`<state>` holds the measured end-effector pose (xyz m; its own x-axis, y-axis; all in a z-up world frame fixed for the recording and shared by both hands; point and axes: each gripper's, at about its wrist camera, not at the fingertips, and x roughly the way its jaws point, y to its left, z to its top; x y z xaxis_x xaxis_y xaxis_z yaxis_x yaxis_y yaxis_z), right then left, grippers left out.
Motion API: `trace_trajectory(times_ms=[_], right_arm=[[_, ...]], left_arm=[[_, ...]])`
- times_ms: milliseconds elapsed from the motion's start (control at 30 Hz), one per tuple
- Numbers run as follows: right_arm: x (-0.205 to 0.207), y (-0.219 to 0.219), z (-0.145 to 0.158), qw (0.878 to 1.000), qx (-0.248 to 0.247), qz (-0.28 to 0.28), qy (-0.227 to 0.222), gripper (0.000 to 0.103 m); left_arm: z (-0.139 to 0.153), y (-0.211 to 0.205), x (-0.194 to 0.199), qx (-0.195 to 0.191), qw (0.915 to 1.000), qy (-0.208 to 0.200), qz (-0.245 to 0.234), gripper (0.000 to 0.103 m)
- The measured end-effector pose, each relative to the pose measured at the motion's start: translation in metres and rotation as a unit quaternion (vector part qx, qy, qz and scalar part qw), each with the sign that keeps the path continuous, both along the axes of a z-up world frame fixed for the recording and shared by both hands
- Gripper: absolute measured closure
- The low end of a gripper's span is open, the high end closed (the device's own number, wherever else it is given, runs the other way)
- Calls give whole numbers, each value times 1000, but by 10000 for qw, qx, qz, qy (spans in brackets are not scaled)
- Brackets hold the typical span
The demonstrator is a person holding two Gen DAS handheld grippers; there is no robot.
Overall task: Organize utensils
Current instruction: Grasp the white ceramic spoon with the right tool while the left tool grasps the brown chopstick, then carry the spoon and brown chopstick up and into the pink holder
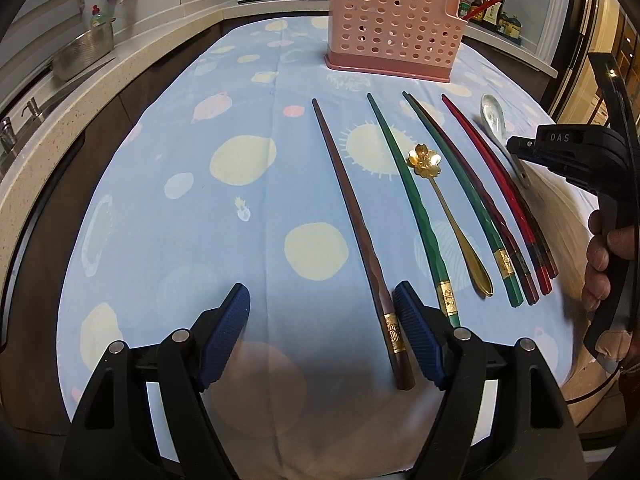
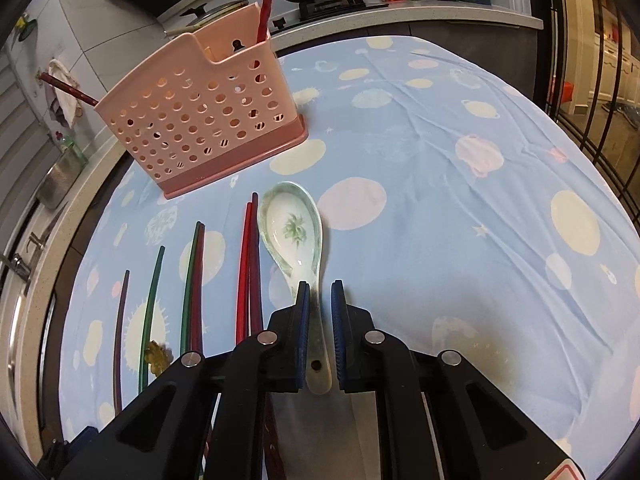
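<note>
Right gripper (image 2: pixel 320 332) jaws apart, straddling ceramic spoon (image 2: pixel 294 236) handle near bench right edge; glazed handle may slip; left gripper (image 1: pixel 322 336) jaws apart

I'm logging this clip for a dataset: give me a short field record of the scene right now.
surface: blue patterned tablecloth
holder: pink perforated caddy, upright, red chopstick inside
loose utensils: brown chopstick, gold flower spoon, ceramic spoon
left gripper: open, empty, beside the brown chopstick
right gripper: open, straddling the ceramic spoon's handle
</note>
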<state>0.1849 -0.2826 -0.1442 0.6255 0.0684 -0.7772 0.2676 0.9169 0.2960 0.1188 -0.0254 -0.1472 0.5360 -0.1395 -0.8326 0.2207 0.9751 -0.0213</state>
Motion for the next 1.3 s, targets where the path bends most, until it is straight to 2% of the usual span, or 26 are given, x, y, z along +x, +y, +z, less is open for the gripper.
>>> trace_trajectory(times_ms=[200,333,433,500,567,733,800,867,1067,1300], right_arm=[[-9,4,-4,9997,218,67,26,93],[-15,15,-5,9998,-105,179,0,94],[-19,17,-4,9996,-172,203,0,95],[-24,15,-3,9998,-134,173,-1,95],[-31,14,-3,9998,-116,146,2,95],[-55,11,1,10000,-52,57,-18,95],[-66,10,4,10000,-62,38,-33,96],[-76,10,7,10000,-61,11,-39,96],[-106,8,23,9999,10,-95,-143,96],[-123,7,62,9986,-118,-120,-509,96]], left_arm=[[0,0,-2,-38,10000,4,3,32],[0,-1,-5,-8,10000,-18,-29,33],[2,0,-7,16,10000,-48,-21,44],[3,3,-7,-15,10000,-48,-13,58],[4,4,-8,-72,10000,-19,-62,67],[5,3,-18,-125,9996,36,-244,76],[5,2,-23,-125,9994,48,-304,88],[6,1,-25,-147,9992,84,-360,95],[17,5,-32,-337,9985,199,-391,96],[64,16,-30,-653,9973,-110,-313,96]])
